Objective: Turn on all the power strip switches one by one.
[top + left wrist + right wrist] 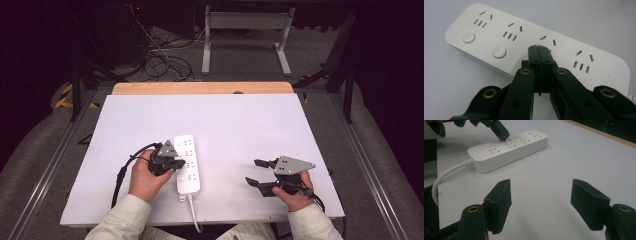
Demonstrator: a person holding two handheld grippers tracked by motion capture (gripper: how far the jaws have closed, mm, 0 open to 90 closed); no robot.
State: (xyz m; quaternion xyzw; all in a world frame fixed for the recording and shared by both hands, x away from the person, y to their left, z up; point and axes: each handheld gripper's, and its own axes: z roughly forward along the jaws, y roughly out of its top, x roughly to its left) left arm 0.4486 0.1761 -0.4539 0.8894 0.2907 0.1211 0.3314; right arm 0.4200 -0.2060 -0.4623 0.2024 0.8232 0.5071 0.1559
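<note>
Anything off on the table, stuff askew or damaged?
Nothing stands out. The power strip lies flat and intact, cord trailing off the near edge. Left tool is shut, tips over the strip's sockets; right tool is open over bare table.

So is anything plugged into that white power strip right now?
No: in the left gripper view the sockets showing on the power strip are bare, and the shut left claw just presses down on its top face.

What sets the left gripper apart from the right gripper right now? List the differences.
The left gripper has its jaws closed together; the right gripper has them spread wide. The left gripper's tip rests on the white power strip; the right gripper sits apart from it, over bare table. Both are black and hand-held.
</note>
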